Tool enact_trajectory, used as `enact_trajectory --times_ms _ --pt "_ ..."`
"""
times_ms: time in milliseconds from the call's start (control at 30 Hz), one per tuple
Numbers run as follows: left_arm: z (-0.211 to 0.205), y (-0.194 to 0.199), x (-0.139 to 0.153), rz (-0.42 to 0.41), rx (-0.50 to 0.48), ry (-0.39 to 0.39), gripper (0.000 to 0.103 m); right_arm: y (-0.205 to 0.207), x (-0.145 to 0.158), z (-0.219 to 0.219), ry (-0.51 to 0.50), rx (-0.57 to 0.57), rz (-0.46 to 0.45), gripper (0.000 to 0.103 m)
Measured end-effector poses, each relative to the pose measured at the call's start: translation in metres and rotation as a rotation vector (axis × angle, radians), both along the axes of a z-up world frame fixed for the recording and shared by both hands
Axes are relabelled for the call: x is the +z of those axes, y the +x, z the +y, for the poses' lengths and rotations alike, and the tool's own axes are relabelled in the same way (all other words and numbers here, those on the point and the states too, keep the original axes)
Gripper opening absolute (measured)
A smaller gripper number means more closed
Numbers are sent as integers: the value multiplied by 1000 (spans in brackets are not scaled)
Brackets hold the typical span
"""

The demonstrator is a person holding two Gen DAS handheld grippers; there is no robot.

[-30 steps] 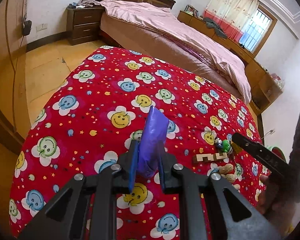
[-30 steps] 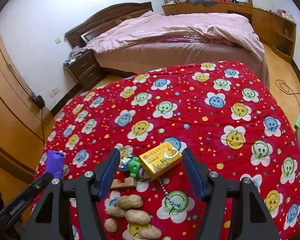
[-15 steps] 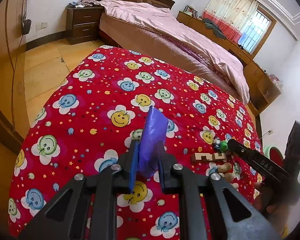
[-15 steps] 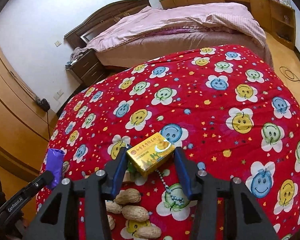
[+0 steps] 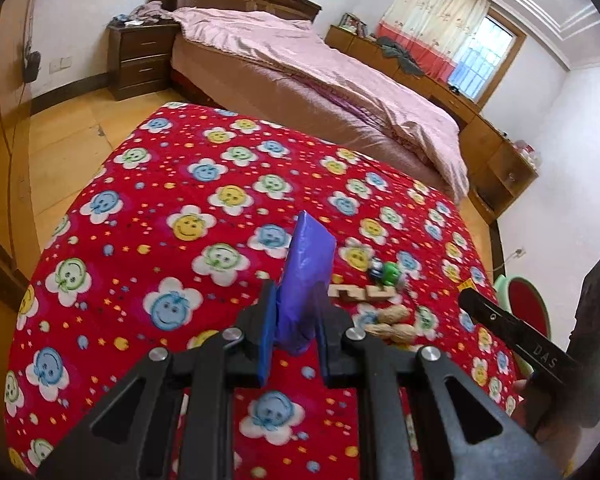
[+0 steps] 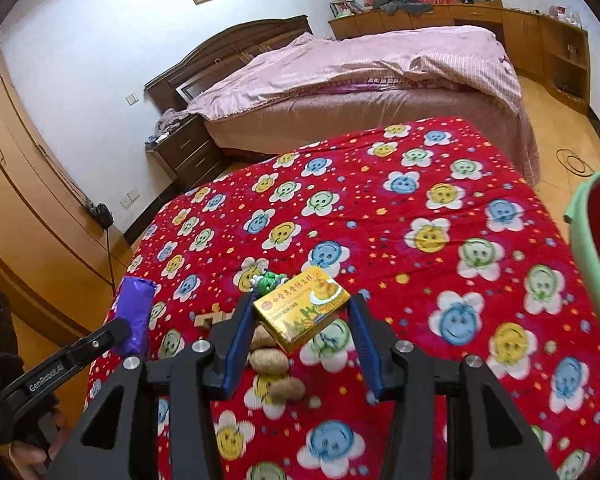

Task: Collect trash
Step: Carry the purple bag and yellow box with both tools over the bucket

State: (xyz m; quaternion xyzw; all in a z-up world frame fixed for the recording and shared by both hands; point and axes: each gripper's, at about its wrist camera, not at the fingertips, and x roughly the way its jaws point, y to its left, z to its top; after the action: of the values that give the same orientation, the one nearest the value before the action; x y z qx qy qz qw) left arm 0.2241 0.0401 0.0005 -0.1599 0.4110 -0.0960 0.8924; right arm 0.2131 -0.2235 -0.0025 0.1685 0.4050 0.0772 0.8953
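A purple plastic wrapper (image 5: 310, 264) stands upright between the blue pads of my left gripper (image 5: 296, 312), which is shut on it above the red smiley-flower cloth (image 5: 160, 240). In the right wrist view, my right gripper (image 6: 300, 314) is shut on a yellow snack box (image 6: 312, 300), both pads pressing its ends. The box hangs tilted a little above the cloth (image 6: 460, 220). The same view shows the left gripper (image 6: 124, 330) at lower left with the wrapper (image 6: 134, 312). One right-gripper finger (image 5: 512, 336) shows at the right of the left wrist view.
Several peanuts (image 6: 270, 362) lie under the held box. A green toy figure (image 5: 390, 272) and a wooden block piece (image 5: 362, 292) lie just beyond them. A green-rimmed red bin (image 6: 592, 248) stands off the table's right edge. A pink-covered bed (image 6: 360, 72) is behind.
The right gripper's jaws closed on the yellow box and lifted it off the cloth. Both grippers have risen and drawn back slightly. The left gripper still holds the purple wrapper.
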Motion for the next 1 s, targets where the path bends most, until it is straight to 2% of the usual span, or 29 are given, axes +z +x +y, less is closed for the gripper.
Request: enact_trajectory --times_ms 133,500,1000 --pt "-13 -9 8 -14 -28 6 17 -16 10 -10 6 -14 -5 50" --pt "-51 -33 32 -62 -110 31 17 -68 46 -35 -15 -48 -88 50" --pt "-99 -67 60 -140 -205 74 17 -126 69 -77 -27 -143 -161 50"
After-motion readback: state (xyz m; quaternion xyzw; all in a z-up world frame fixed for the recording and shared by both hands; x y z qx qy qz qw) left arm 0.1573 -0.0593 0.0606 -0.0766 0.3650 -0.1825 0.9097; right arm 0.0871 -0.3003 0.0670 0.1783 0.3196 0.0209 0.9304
